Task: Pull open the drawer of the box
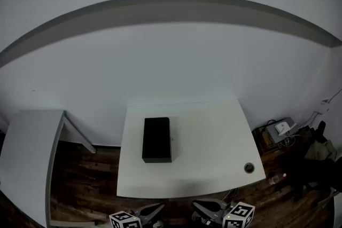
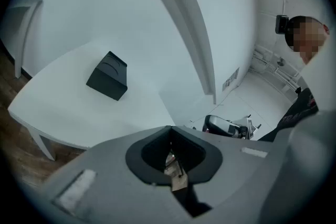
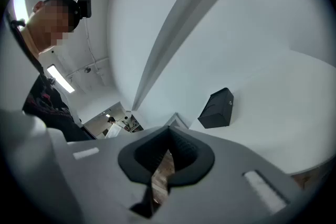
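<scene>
A black box (image 1: 156,139) lies on the white table (image 1: 214,141), left of its middle, and its drawer looks closed. The same box (image 2: 107,76) is far ahead in the left gripper view. In the right gripper view the box (image 3: 217,108) shows a small pull on its end face. Both grippers hang below the table's near edge, well short of the box. My left gripper (image 1: 155,210) (image 2: 170,129) has its jaws together with nothing between them. My right gripper (image 1: 200,205) (image 3: 169,128) is shut too, and empty.
A second white table (image 1: 26,152) stands to the left across a gap of dark wood floor. The main table has a round cable hole (image 1: 249,167) near its front right corner. Boxes and cables (image 1: 280,128) clutter the floor at the right. A person (image 3: 44,97) stands behind the grippers.
</scene>
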